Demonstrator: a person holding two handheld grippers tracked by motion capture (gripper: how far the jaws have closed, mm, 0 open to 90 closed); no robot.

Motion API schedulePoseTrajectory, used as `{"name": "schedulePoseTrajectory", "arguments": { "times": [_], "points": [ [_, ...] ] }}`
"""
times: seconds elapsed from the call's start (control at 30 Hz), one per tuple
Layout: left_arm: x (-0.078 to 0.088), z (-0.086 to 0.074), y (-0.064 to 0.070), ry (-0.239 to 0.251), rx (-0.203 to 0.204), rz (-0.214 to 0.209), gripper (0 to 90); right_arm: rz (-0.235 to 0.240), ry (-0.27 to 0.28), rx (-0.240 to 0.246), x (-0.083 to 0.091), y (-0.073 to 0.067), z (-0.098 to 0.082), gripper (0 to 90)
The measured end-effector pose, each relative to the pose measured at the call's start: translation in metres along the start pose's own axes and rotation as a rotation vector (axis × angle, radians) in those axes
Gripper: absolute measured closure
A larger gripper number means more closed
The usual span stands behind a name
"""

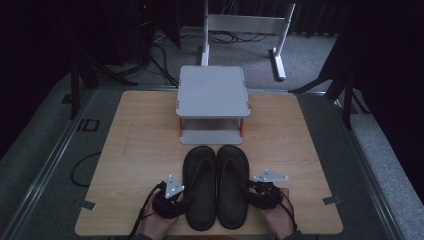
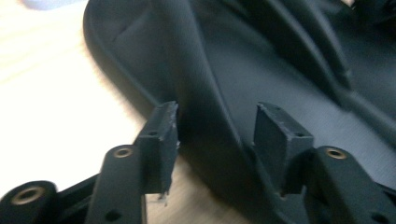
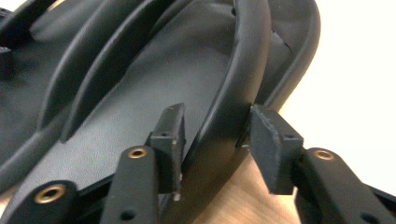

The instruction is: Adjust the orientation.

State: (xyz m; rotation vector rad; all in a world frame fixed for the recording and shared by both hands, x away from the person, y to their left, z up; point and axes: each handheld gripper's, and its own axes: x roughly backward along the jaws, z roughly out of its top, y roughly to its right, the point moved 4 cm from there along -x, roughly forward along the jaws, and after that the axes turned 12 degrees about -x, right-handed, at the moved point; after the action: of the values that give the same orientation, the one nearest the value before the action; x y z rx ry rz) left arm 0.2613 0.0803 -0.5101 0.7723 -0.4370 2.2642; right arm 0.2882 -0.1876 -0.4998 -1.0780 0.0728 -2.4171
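Two black sandals (image 1: 216, 187) lay side by side on the table (image 1: 135, 145), before a grey rack (image 1: 212, 100). Left gripper (image 1: 176, 200) and right gripper (image 1: 253, 192) each straddled a sandal's outer strap, jaws partly open, pads off it.

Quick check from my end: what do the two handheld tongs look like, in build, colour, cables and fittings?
Both are black. The left tongs and right tongs each carry a light grey three-cornered plate with small dark holes on top, and thin black cables trail back toward the person. Close up, the blocky black pads look scuffed at the edges, mounted on black arms with brass-coloured rivets.
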Motion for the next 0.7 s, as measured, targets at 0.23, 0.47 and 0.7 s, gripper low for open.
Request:
{"name": "schedulePoseTrajectory", "arguments": {
  "times": [0.23,0.47,0.7],
  "points": [
    [-0.009,0.012,-0.005,0.017,0.014,0.002,51.2,-0.003,0.009,-0.018,-0.009,0.003,0.011,55.3],
    [-0.01,0.013,-0.004,0.015,0.01,0.012,49.3,-0.005,0.002,-0.004,-0.01,0.003,0.015,58.6],
    [0.002,0.014,-0.009,0.085,0.013,0.009,43.7,-0.013,0.055,0.019,0.006,-0.011,0.013,52.8]
  ]
}}
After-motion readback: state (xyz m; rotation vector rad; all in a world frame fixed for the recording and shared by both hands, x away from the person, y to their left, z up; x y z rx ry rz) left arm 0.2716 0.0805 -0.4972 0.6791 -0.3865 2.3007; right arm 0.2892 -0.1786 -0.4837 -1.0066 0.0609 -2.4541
